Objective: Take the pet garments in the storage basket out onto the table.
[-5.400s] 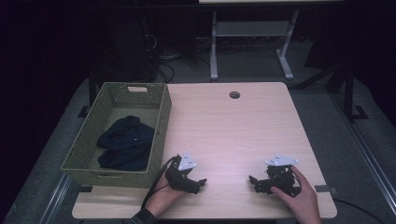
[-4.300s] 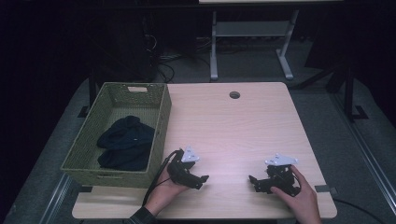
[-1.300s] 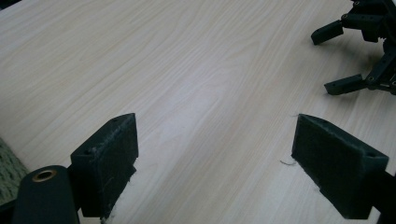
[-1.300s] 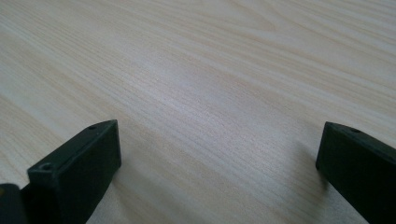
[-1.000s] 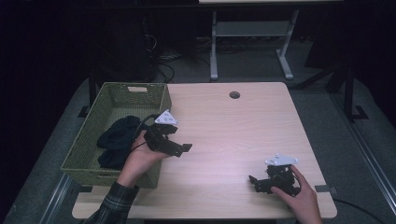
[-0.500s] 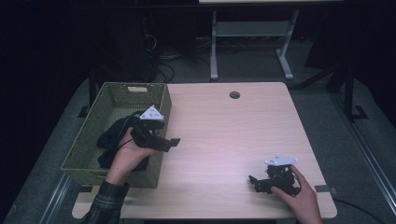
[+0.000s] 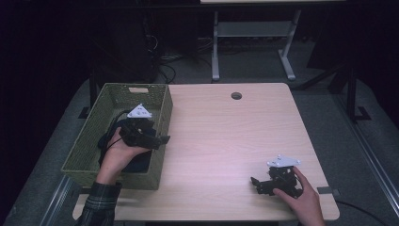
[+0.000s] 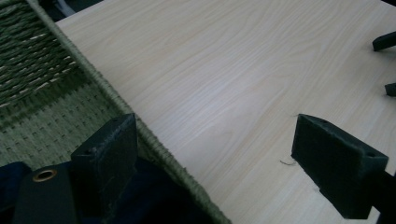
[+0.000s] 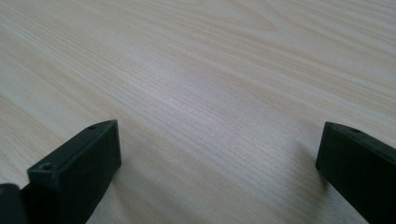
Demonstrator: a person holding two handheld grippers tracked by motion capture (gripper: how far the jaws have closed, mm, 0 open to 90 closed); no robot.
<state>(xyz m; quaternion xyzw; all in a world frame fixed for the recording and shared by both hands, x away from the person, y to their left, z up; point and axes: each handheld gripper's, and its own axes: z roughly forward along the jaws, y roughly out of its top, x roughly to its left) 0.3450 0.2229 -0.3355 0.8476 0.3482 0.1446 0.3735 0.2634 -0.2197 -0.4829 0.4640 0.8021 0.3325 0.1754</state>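
I hold the left gripper [image 7: 157, 139], jaws wide, over the green basket [image 7: 89, 141], ready to dip for the dark cloth [image 8: 154, 198]; the right gripper [image 7: 258, 184] rests wide near right

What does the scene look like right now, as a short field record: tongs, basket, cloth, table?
left tongs: open, over the basket's right rim, one jaw inside the basket, the other over the table
right tongs: open, low over bare wood near the table's front right corner, holding nothing
basket: green woven, on the table's left side
dark cloth: bunched in the basket, under the left hand; not gripped
table: light wood, round hole near the far edge
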